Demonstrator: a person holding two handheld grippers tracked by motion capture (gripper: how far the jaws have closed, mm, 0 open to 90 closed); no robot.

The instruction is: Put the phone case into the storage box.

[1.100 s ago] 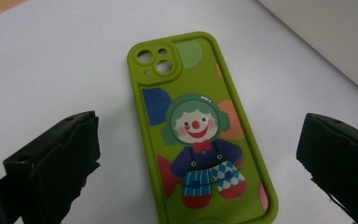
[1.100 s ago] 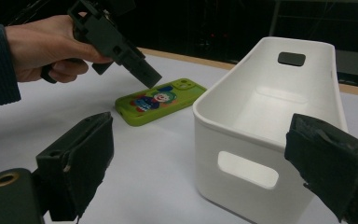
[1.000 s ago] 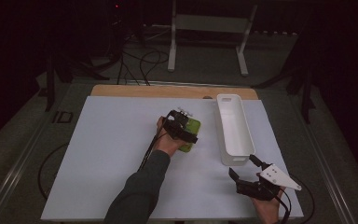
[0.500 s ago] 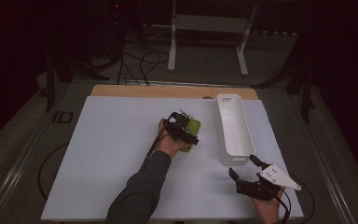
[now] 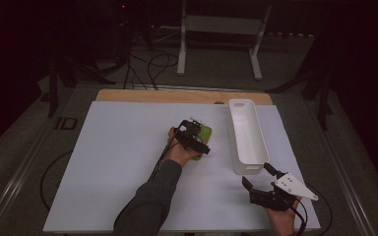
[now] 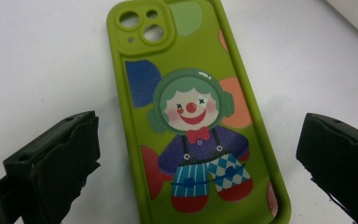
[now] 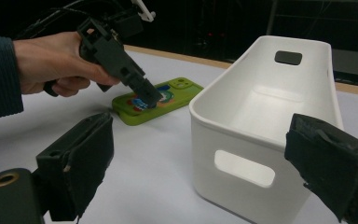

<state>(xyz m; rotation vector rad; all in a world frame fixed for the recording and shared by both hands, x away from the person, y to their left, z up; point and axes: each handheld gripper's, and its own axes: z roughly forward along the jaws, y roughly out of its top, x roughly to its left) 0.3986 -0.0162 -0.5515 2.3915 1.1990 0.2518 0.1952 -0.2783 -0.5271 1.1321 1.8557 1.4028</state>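
**Green phone case flanked by the parted left gripper**

A green phone case [image 6: 193, 116] is seen lying flat on the white table sheet [image 5: 118, 162], just left of a long white bin [image 5: 247, 137] and apart from it. In the left gripper view the case is shown back side up, printed with a clown figure in a green wig, red bow tie and blue trousers, with the camera cut-outs at the far end. The left gripper [image 5: 195, 137] is held directly above the case by the person's left hand [image 5: 179, 151], with a dark sleeve [image 5: 150, 201] reaching in from the bottom of the high view. Its 2 black jaws are spread wide, 1 on each side of the case, and neither is seen touching the case's edges; nothing is clamped. In the right gripper view the tip of the left gripper is seen lowered close over the printed face of the case; whether it touches cannot be told.

The right gripper [image 5: 258, 183] is held near the front right corner of the sheet, just in front of the near end of the white bin. Its 2 jaws are likewise parted and nothing is held between them. Through its own view the bin is seen between the jaws, with a handle slot in the near wall and another in the far wall. A wooden board edge [image 5: 177, 96] is seen along the far side of the sheet.
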